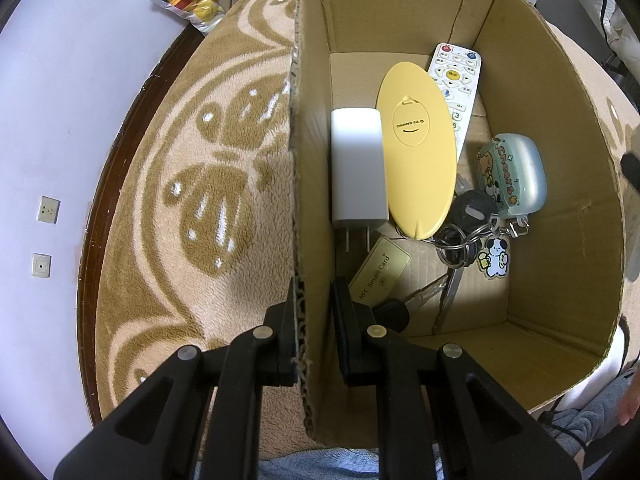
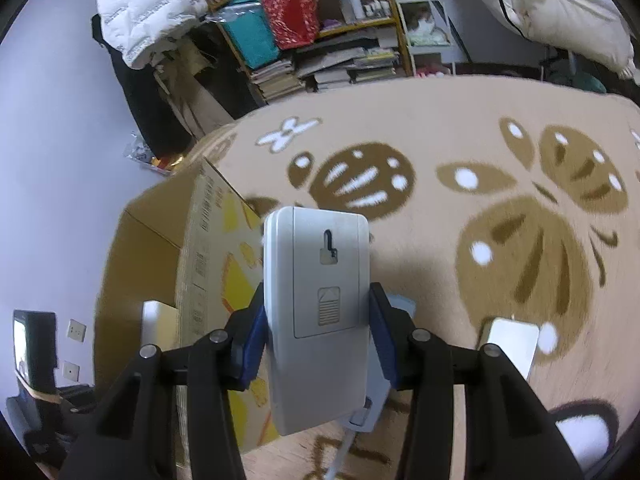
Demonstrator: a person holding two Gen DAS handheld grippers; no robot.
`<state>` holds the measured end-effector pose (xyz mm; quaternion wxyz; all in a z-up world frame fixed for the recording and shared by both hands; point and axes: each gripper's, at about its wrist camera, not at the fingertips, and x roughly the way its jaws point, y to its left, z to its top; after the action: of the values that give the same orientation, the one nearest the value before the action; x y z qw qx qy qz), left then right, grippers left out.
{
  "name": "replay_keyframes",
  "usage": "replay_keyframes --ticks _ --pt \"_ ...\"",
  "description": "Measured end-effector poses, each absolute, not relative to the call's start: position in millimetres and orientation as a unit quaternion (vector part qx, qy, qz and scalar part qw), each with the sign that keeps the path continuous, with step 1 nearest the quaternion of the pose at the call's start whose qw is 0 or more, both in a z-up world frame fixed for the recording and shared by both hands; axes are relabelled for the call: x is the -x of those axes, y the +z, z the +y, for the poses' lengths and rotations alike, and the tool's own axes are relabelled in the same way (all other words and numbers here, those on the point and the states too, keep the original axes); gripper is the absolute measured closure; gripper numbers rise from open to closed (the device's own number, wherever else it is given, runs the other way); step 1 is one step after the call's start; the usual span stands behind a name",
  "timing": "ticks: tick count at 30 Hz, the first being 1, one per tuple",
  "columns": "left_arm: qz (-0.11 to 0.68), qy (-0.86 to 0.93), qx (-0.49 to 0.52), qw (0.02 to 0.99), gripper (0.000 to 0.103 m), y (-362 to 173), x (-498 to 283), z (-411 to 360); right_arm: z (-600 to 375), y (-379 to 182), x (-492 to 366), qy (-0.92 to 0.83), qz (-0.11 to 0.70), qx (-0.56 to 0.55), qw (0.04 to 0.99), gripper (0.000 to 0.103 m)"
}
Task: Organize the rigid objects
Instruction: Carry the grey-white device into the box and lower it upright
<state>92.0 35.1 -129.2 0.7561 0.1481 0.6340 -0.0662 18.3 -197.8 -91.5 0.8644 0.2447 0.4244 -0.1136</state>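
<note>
My left gripper (image 1: 314, 312) is shut on the left wall of an open cardboard box (image 1: 308, 160), one finger outside and one inside. Inside the box lie a white charger (image 1: 358, 168), a yellow oval case (image 1: 416, 148), a white remote (image 1: 456, 80), a pale blue "Cheers" case (image 1: 512, 172), a bunch of keys with a dog charm (image 1: 468, 236) and an NFC card (image 1: 380, 270). In the right wrist view my right gripper (image 2: 318, 332) is shut on a grey rectangular device (image 2: 318, 320), back side up, held above the rug. The box (image 2: 200, 280) stands to its left.
The box rests on a beige rug with brown flower patterns (image 2: 480, 200). A small white block (image 2: 510, 340) lies on the rug at the right. Shelves with books and bags (image 2: 312, 40) stand behind. Wall sockets (image 1: 46, 236) show at the far left.
</note>
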Motion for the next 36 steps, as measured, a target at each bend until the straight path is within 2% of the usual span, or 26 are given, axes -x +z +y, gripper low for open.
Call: replay_keyframes --ticks 21,36 --pt "0.634 -0.066 -0.148 0.756 0.088 -129.1 -91.8 34.9 -131.3 -23.0 -59.7 -0.055 0.391 -0.174 0.902 0.053" --pt "0.634 -0.066 -0.148 0.756 0.088 -129.1 -91.7 34.8 -105.1 -50.7 -68.4 -0.018 0.418 -0.196 0.887 0.053"
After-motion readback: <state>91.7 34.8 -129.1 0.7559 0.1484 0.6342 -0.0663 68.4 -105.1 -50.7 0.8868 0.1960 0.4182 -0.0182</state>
